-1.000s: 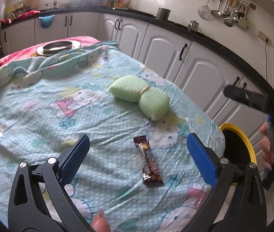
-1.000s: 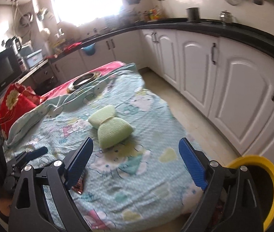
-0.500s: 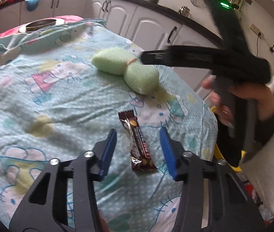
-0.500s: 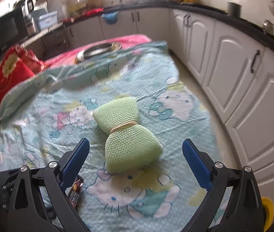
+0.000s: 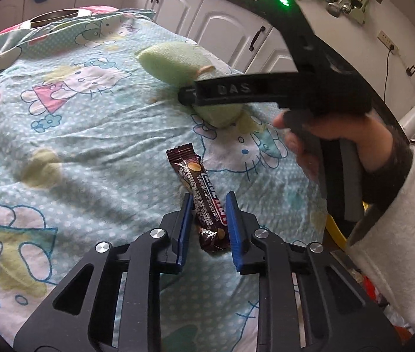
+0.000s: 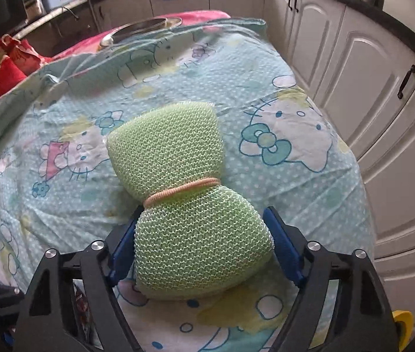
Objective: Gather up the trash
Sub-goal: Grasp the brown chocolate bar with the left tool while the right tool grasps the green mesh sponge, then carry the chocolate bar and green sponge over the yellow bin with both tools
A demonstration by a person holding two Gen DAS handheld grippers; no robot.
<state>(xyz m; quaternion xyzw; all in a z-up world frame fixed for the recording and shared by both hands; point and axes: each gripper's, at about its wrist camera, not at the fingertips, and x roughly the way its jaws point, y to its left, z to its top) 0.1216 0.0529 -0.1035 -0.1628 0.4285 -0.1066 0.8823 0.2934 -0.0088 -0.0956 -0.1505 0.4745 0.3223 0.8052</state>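
Black gripper (image 5: 208,226) w/ blue pads (image 5: 186,228)

Both wrist views close, angled down; share sponge (image 5: 175,64).

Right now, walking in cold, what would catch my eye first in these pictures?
Probably the green mesh sponge, pinched in the middle by a band, lying on the cartoon-cat bedsheet, with the right gripper closing its blue fingers around the near half. Beside it, the left gripper has been closing on a brown snack wrapper, and its fingers flank the wrapper's near end.
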